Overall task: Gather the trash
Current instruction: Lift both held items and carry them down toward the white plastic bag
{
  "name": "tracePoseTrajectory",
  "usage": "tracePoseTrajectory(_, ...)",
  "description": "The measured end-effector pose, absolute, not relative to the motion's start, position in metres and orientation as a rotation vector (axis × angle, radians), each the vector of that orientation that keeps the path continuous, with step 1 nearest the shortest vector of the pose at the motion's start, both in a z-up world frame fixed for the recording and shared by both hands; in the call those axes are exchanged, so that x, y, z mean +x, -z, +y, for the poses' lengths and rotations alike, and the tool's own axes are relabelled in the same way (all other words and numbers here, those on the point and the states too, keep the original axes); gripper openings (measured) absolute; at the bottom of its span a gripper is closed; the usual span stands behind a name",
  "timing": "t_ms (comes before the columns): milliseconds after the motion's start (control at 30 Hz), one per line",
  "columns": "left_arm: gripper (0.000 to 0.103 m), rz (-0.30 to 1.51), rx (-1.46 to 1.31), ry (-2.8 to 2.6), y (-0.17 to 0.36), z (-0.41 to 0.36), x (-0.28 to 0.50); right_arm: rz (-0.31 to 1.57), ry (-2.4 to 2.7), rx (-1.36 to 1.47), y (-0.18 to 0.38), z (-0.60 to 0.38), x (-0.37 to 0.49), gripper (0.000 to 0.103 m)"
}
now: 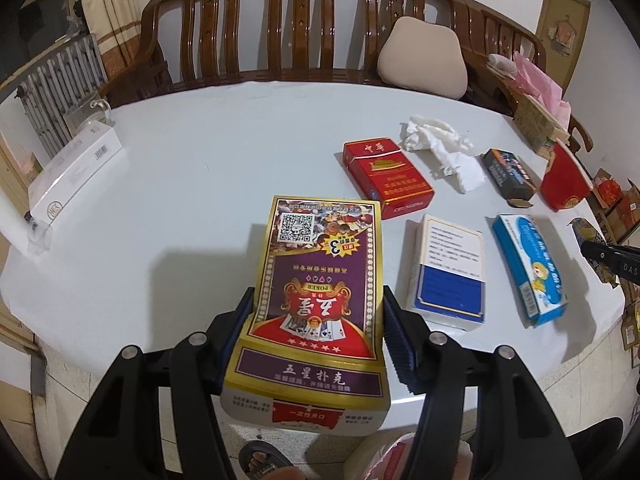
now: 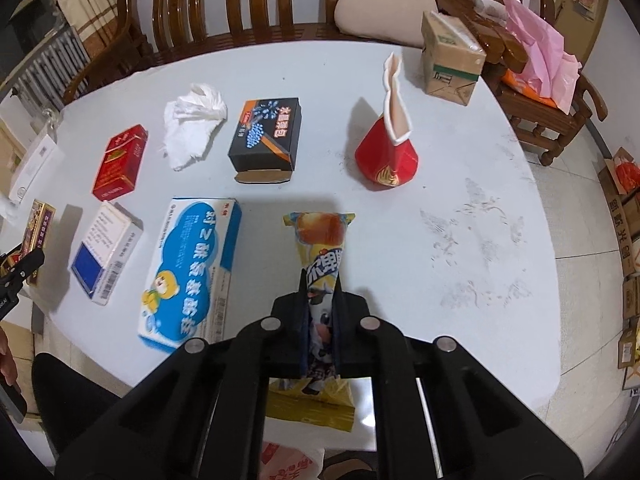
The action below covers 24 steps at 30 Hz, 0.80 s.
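My left gripper is shut on a purple and gold playing card box, held above the white table near its front edge. My right gripper is shut on a yellow snack wrapper, pinched at its middle and lifted over the table's front. On the table lie a red cigarette pack, a crumpled white tissue, a black box, a crushed red paper cup, a white and blue box and a light blue medicine box.
A long white carton lies at the table's left edge. A brown cardboard box stands at the back right. A wooden bench with a beige cushion runs behind. Cartons litter the floor on the right. A plastic bag lies below the table's front.
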<state>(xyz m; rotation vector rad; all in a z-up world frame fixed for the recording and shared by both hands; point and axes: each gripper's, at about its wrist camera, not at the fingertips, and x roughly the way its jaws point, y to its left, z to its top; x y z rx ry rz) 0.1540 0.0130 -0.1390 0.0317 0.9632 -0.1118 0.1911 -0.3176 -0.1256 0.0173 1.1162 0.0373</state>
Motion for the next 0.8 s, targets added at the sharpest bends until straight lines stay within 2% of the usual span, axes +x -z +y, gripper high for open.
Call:
tracePoseTrajectory(400, 0.058, 0.915, 0.057, 0.151, 0.105, 0.002, 0.106, 1.037, -0.053, 0.048, 0.087, -0.310, 0.147, 0.008)
tracePoseTrajectory(800, 0.058, 0.837, 0.067, 0.205, 0.069, -0.017, 0.038, 0.893, -0.123, 0.081, 0.033, -0.288, 0.067, 0.008)
